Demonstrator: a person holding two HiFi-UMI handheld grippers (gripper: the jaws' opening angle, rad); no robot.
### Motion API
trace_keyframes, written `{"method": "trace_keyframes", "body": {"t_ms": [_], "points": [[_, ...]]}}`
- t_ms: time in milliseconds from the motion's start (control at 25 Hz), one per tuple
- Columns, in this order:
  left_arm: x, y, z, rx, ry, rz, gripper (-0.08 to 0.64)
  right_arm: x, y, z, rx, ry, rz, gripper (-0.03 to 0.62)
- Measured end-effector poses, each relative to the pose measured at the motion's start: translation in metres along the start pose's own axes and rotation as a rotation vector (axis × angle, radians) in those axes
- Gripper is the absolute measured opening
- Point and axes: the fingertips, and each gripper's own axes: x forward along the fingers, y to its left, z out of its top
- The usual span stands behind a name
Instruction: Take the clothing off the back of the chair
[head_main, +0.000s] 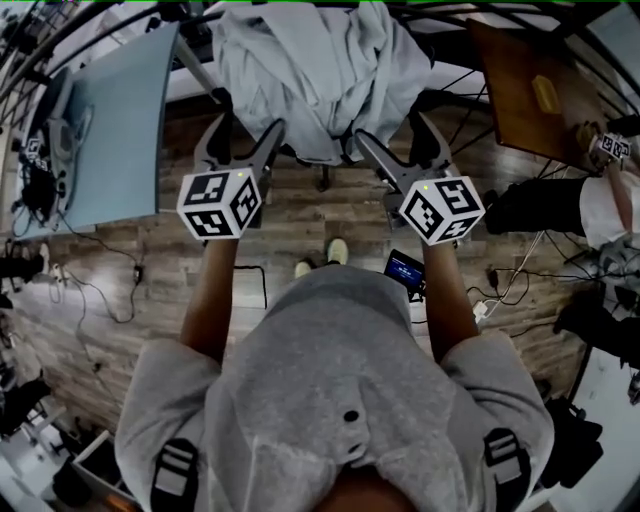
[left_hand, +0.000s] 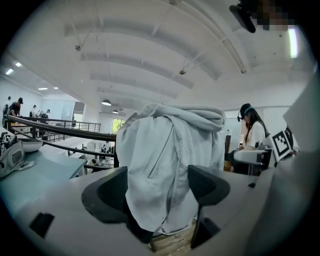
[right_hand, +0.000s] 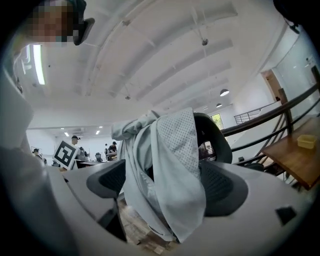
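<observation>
1. The clothing, a pale grey-blue jacket with a dotted mesh lining (head_main: 320, 70), is still draped over the back of the black mesh-backed office chair (right_hand: 216, 135). It's bunched up at the top and hangs down in loose folds right in front of me.
2. My left gripper (left_hand: 157, 187) has its jaws wide apart. In the left gripper view the hanging cloth fills the gap between the two dark pads, but neither pad is squeezing it. Can't tell whether the fabric actually brushes the pad on the left side of that view.
3. My right gripper (right_hand: 167, 185) is about the same: jaws spread, with a fold of the jacket and its mesh lining hanging in the gap and nothing clamped.
4. From the head view, both grippers are held out side by side near the lower part of the jacket, one toward each side of it, with the marker cubes facing up at me.
5. Under everything is a wood plank floor (head_main: 300, 215). There's a grey-blue tabletop (head_main: 110, 120) off to my left and a brown wooden table (head_main: 510, 70) to my right with a small yellow thing (head_main: 545, 92) on it.
</observation>
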Motion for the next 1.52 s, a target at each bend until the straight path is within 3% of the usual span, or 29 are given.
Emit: {"method": "trace_keyframes", "body": {"t_ms": [160, 360, 560, 720, 920, 1160, 1320, 1520], "points": [[0.004, 0.006, -0.006, -0.005, 0.016, 0.013, 0.371, 0.025, -0.004, -0.002, -0.007, 0.012, 0.044, 0.497], [-0.009, 0.024, -0.021, -0.025, 0.036, 0.028, 0.371, 0.046, 0.029, -0.006, -0.017, 0.021, 0.114, 0.505], [-0.011, 0.037, -0.027, -0.012, 0.047, -0.021, 0.37, 0.058, 0.061, -0.012, -0.029, 0.02, 0.095, 0.505], [-0.017, 0.048, -0.033, 0.032, 0.079, -0.099, 0.37, 0.065, 0.065, -0.01, -0.028, -0.016, -0.065, 0.505], [-0.024, 0.08, -0.034, 0.03, 0.101, -0.184, 0.37, 0.068, 0.072, -0.007, -0.045, -0.054, -0.263, 0.505], [-0.025, 0.108, -0.042, 0.046, 0.131, -0.274, 0.37, 0.079, 0.099, -0.014, -0.071, -0.069, -0.374, 0.505], [-0.027, 0.123, -0.045, 0.053, 0.147, -0.323, 0.37, 0.102, 0.11, -0.022, -0.128, -0.043, -0.5, 0.505], [-0.032, 0.141, -0.05, 0.065, 0.162, -0.354, 0.37, 0.129, 0.106, -0.026, -0.185, -0.027, -0.662, 0.581]]}}
